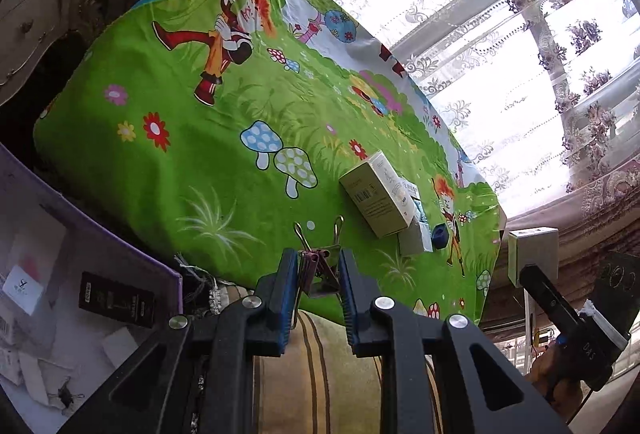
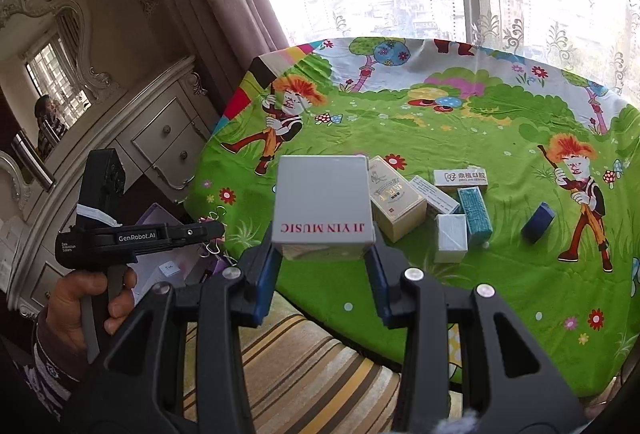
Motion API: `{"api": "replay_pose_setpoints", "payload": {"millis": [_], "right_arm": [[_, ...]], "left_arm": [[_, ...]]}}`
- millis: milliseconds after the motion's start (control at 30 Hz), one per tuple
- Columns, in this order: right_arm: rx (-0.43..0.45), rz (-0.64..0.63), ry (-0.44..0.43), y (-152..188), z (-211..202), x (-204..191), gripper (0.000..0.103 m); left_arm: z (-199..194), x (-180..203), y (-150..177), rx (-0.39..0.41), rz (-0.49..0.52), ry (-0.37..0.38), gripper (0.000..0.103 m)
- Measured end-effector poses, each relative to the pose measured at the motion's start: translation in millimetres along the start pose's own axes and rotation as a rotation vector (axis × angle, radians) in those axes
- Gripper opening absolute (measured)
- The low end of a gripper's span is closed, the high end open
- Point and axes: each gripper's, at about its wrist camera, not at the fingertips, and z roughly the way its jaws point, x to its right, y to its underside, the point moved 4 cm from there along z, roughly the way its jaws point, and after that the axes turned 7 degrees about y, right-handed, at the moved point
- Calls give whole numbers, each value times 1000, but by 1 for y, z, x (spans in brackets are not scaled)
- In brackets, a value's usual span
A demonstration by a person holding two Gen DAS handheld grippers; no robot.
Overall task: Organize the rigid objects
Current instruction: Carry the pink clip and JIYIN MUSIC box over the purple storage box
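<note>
**Both grippers loaded at the table edge**

The left gripper [image 1: 319,284] clamps a binder clip [image 1: 320,270] over the near edge of the green cloth [image 1: 160,161]. The right gripper [image 2: 322,270] grips a grey box [image 2: 323,199] above that edge; more boxes [image 2: 440,205] lie clustered on the cloth just beyond it.

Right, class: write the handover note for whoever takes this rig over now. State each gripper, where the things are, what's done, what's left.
Left gripper: shut on a binder clip, near the purple box.
Right gripper: shut on the grey JI YIN MUSIC box, held above the table edge.
On the tablecloth: beige box, white boxes, teal packet, dark blue block.
Done: some items already lie in the purple box.
Left: probably place both held items, then clear the tablecloth.
</note>
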Motion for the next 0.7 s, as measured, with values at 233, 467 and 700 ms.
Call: {"api": "replay_pose_setpoints", "payload": {"millis": [233,467,700], "right_arm": [[-58,-72,-121,18,11,-80,44],[-120,-225,-186,36,36,-161,44],[-151,-357,-178,47,67,-208,44]], "left_arm": [[-55,-54,7,92,-85,-55,22],[-104,-102,14,177,-158,-110,22],[-135,-145,27,224,-223,-171,22]]}}
